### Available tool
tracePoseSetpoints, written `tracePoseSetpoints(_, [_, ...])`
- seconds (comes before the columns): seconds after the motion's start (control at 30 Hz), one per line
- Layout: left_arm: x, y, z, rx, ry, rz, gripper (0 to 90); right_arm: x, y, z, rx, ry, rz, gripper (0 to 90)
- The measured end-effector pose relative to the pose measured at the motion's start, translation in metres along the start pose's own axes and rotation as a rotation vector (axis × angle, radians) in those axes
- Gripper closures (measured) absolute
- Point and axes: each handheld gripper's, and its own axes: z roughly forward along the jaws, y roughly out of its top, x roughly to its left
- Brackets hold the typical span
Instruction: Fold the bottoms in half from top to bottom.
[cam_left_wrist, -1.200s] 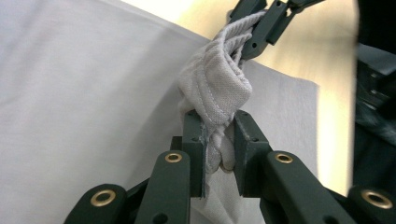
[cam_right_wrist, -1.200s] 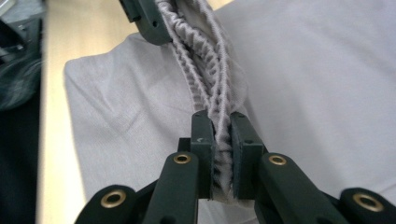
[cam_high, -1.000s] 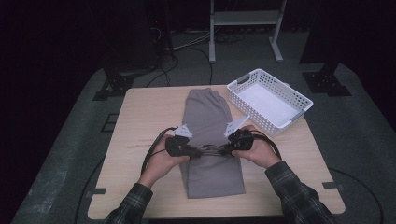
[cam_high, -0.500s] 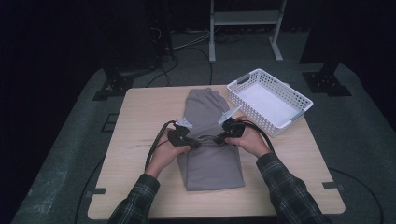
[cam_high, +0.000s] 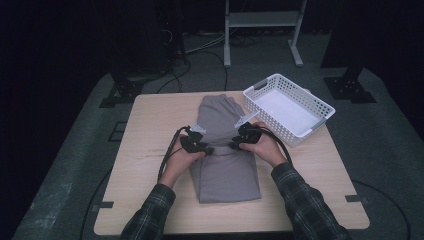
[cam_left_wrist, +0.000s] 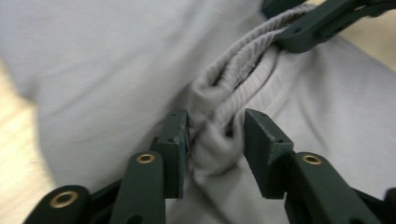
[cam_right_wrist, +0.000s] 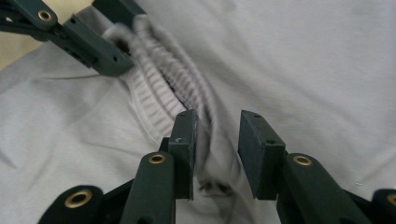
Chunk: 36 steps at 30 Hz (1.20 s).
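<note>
A grey folded garment (cam_high: 225, 172) lies lengthwise on the wooden table (cam_high: 145, 150). Its ribbed band (cam_left_wrist: 243, 60) rests bunched across its middle. My left gripper (cam_high: 209, 150) comes at the band from the left and my right gripper (cam_high: 234, 146) from the right, tips almost meeting. In the left gripper view the left gripper (cam_left_wrist: 217, 123) has just been opening; the band lies loosely between its jaws, with a gap at one pad. In the right gripper view the right gripper (cam_right_wrist: 218, 123) has also just been opening, with the band (cam_right_wrist: 173, 70) slack between its jaws.
A white perforated basket (cam_high: 300, 137) stands empty at the table's back right, close to the right hand. Bare tabletop lies to the left of the garment and along the front edge. Cables trail from both grippers.
Both hands have moved a little away from the person and down, bringing the ribbed band onto the middle of the garment.
</note>
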Motion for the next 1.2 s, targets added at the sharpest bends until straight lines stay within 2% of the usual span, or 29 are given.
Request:
tracePoseSetpoints(0.07, [0.002, 0.0, 0.0, -0.008, 0.041, -0.006, 55.4, -0.003, -0.001, -0.002, -0.003, -0.03, 0.004, 64.4])
tracePoseSetpoints(0.2, [0.008, 0.0, -0.005, -0.028, 0.094, -0.031, 50.1, -0.009, -0.003, -0.006, -0.006, -0.076, 0.021, 62.8])
tracePoseSetpoints(0.27, [0.011, -0.001, -0.008, -0.036, 0.103, -0.036, 50.0, -0.011, -0.004, -0.01, -0.015, -0.111, 0.028, 62.2])
tracePoseSetpoints(0.33, [0.012, -0.001, -0.013, -0.04, 0.12, -0.036, 49.7, -0.012, -0.004, -0.015, -0.033, -0.119, 0.034, 61.8])
tracePoseSetpoints(0.4, [0.011, -0.001, -0.017, -0.055, 0.11, -0.042, 48.4, -0.012, -0.003, -0.02, -0.045, -0.123, 0.03, 61.2])
tracePoseSetpoints(0.47, [0.01, -0.002, -0.019, -0.049, 0.102, -0.034, 47.3, -0.01, -0.004, -0.025, -0.058, -0.11, 0.029, 60.8])
tracePoseSetpoints(0.6, [0.002, -0.007, -0.026, -0.065, 0.062, 0.001, 43.6, -0.005, -0.007, -0.035, -0.082, -0.057, 0.038, 59.1])
tracePoseSetpoints(0.67, [-0.002, -0.01, -0.03, -0.061, 0.051, 0.018, 42.5, -0.002, -0.011, -0.037, -0.093, -0.037, 0.04, 59.0])
tracePoseSetpoints(0.7, [-0.004, -0.012, -0.032, -0.053, 0.032, 0.031, 42.4, -0.001, -0.014, -0.038, -0.098, -0.026, 0.035, 58.6])
tracePoseSetpoints(0.73, [-0.006, -0.013, -0.033, -0.033, 0.021, 0.042, 42.3, 0.001, -0.017, -0.039, -0.092, -0.005, 0.035, 58.2])
tracePoseSetpoints(0.8, [-0.01, -0.017, -0.036, -0.032, -0.001, 0.066, 42.0, 0.004, -0.023, -0.04, -0.085, 0.005, 0.018, 55.9])
tracePoseSetpoints(0.87, [-0.011, -0.018, -0.037, -0.034, -0.012, 0.069, 42.1, 0.007, -0.027, -0.042, -0.085, 0.009, 0.0, 52.9])
tracePoseSetpoints(0.9, [-0.015, -0.022, -0.04, -0.04, -0.05, 0.083, 42.7, 0.009, -0.031, -0.044, -0.091, 0.017, -0.005, 50.9])
tracePoseSetpoints(0.93, [-0.015, -0.022, -0.04, -0.04, -0.05, 0.083, 43.3, 0.011, -0.033, -0.046, -0.094, 0.025, -0.008, 49.3])
tracePoseSetpoints(0.97, [-0.018, -0.025, -0.042, -0.041, -0.078, 0.089, 43.7, 0.013, -0.036, -0.047, -0.097, 0.029, -0.01, 49.0])
tracePoseSetpoints(1.0, [-0.018, -0.025, -0.042, -0.041, -0.078, 0.089, 44.1, 0.013, -0.036, -0.047, -0.097, 0.029, -0.01, 49.0])
tracePoseSetpoints(1.03, [-0.022, -0.028, -0.045, -0.029, -0.095, 0.119, 44.7, 0.016, -0.041, -0.049, -0.093, 0.044, -0.014, 47.4])
tracePoseSetpoints(1.13, [-0.027, -0.031, -0.048, -0.03, -0.106, 0.131, 46.8, 0.02, -0.047, -0.051, -0.086, 0.043, -0.021, 48.2])
tracePoseSetpoints(1.17, [-0.032, -0.034, -0.05, -0.031, -0.112, 0.157, 46.4, 0.023, -0.053, -0.053, -0.082, 0.05, -0.018, 47.0])
tracePoseSetpoints(1.2, [-0.032, -0.034, -0.05, -0.031, -0.112, 0.157, 45.4, 0.025, -0.055, -0.054, -0.08, 0.051, -0.015, 45.5])
